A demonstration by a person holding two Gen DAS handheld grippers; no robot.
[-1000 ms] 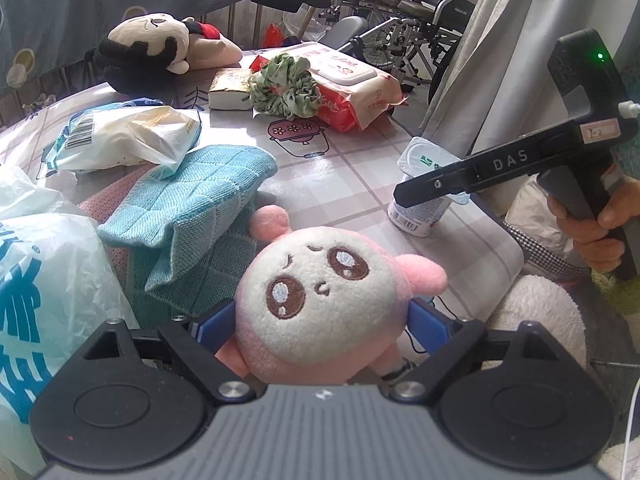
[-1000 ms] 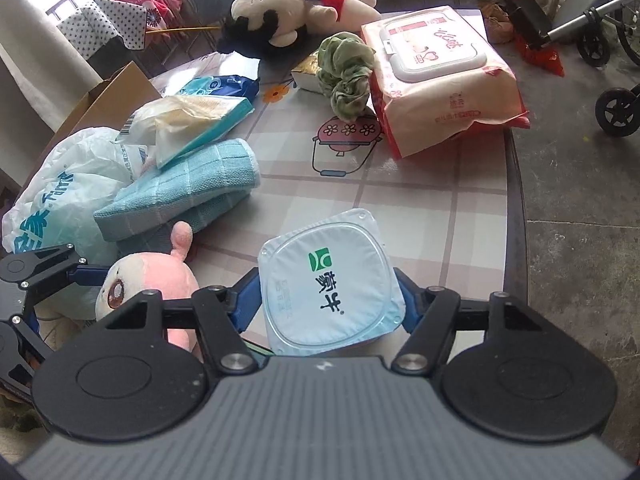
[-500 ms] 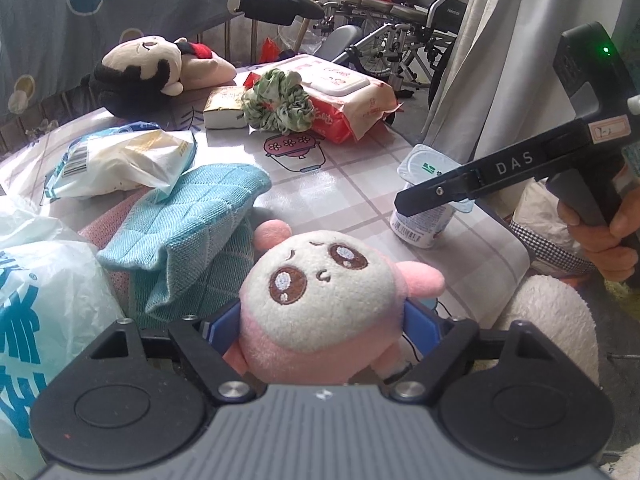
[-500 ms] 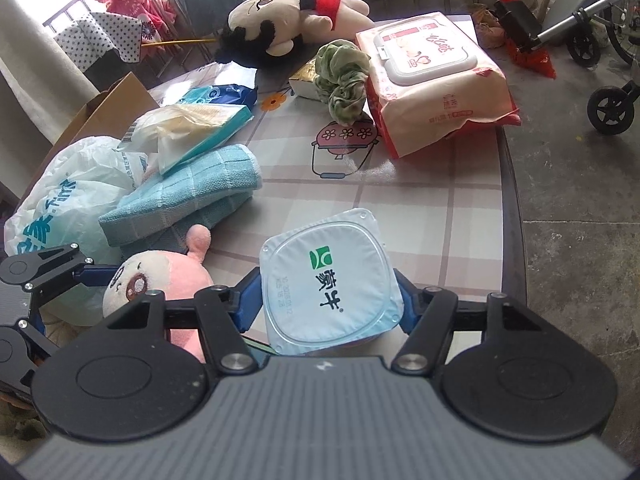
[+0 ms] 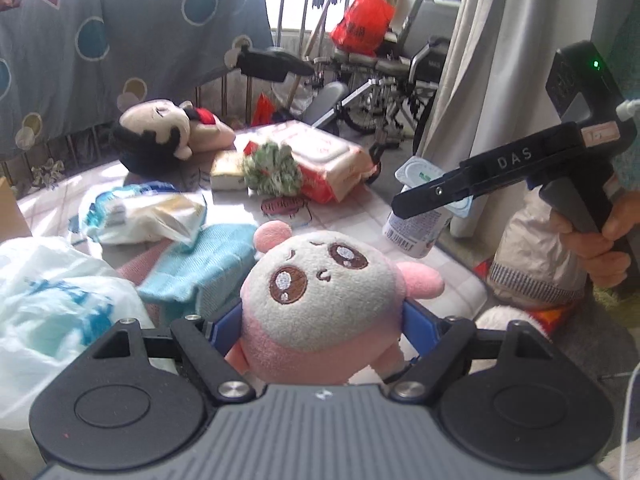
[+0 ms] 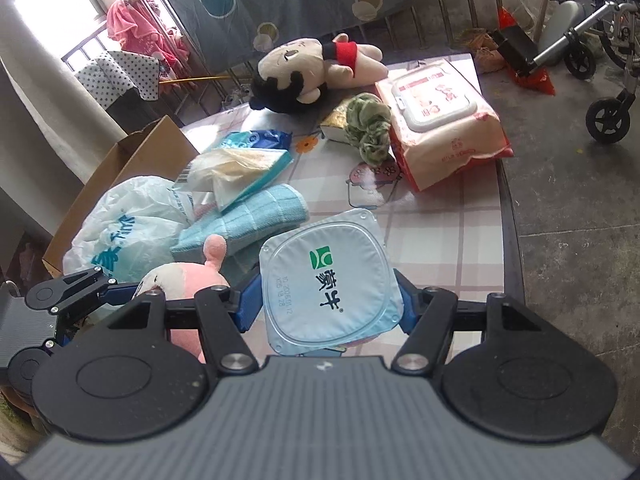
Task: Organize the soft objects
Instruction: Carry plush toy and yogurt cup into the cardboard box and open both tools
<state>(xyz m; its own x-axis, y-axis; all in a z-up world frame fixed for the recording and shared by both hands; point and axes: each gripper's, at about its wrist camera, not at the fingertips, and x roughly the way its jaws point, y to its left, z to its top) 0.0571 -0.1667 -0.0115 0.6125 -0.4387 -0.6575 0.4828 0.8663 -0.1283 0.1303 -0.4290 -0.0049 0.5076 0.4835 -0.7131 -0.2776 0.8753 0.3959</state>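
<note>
left gripper [image 5: 322, 320]: clamped on the pink plush [image 5: 320, 296], above the blue towel [image 5: 208, 264]
right gripper [image 6: 326, 300]: gripping a yogurt cup [image 6: 326, 276], right of the towel

2 plush toys [image 6: 316, 68] [image 5: 324, 292], 1 yogurt cup [image 6: 328, 276], 1 wipes pack [image 6: 440, 120], 1 scrunchie [image 6: 370, 132]

A: Where does each view look from?
B: Each sits close behind its own hand-held gripper, facing forward over the worktop [image 6: 440, 216].
A: What do they share?
B: The worktop and the pink plush [image 5: 320, 292].
</note>
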